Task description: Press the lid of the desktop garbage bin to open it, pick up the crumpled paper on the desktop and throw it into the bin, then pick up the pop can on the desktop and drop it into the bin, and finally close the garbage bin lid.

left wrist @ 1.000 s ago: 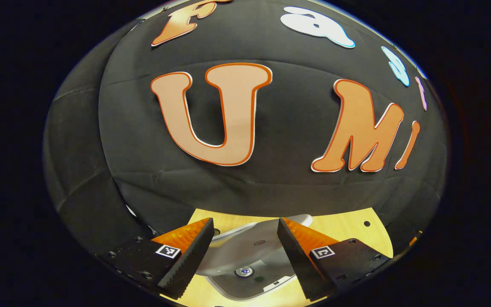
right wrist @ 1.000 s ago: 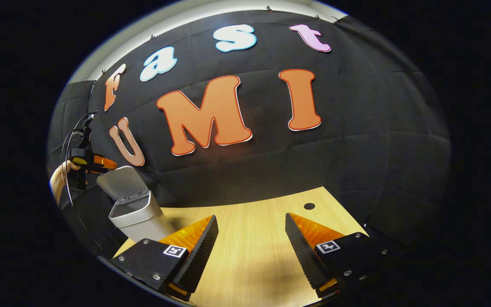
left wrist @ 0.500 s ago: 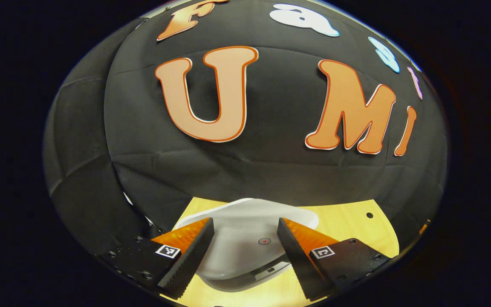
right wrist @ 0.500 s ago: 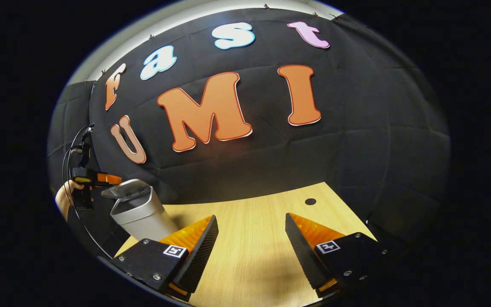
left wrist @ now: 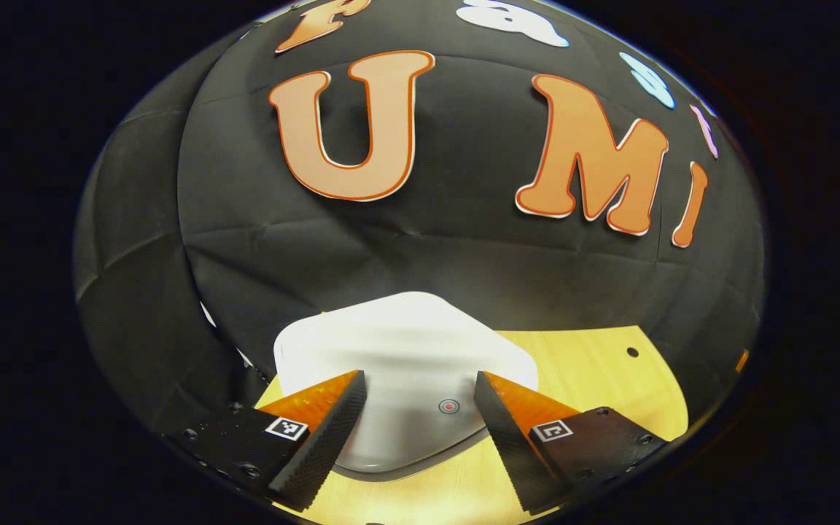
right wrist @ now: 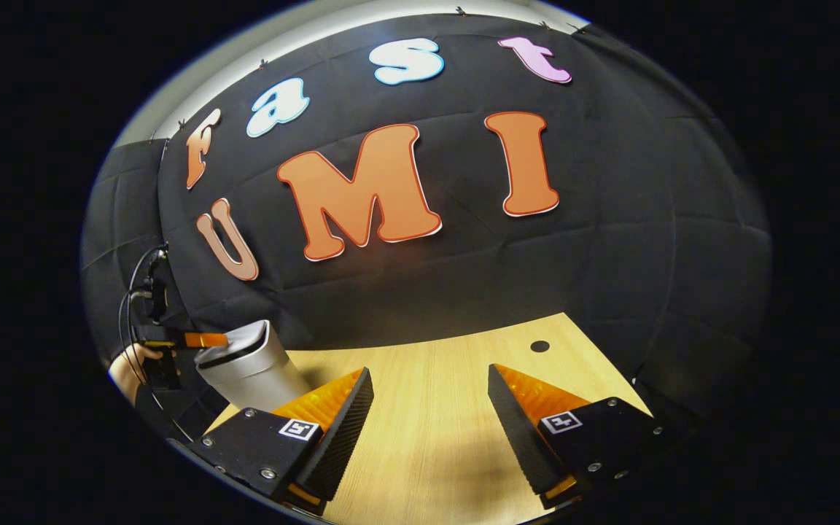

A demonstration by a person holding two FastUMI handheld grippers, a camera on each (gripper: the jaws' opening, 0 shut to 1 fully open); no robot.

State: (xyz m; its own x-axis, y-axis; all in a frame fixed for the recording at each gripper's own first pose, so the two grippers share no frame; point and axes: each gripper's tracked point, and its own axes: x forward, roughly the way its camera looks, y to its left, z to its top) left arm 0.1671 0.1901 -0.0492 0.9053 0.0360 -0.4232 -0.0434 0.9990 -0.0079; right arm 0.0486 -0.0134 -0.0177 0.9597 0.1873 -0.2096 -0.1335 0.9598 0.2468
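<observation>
Both of your grippers are standing with jaws spread, holding nothing. Your left gripper (left wrist: 420, 408) is hovering right over the bin (right wrist: 256, 372), whose white lid (left wrist: 405, 350) is lying down flat beneath it. Your right gripper (right wrist: 427, 408) is hanging above the bare tabletop (right wrist: 434, 379), well to the right of the bin.
</observation>
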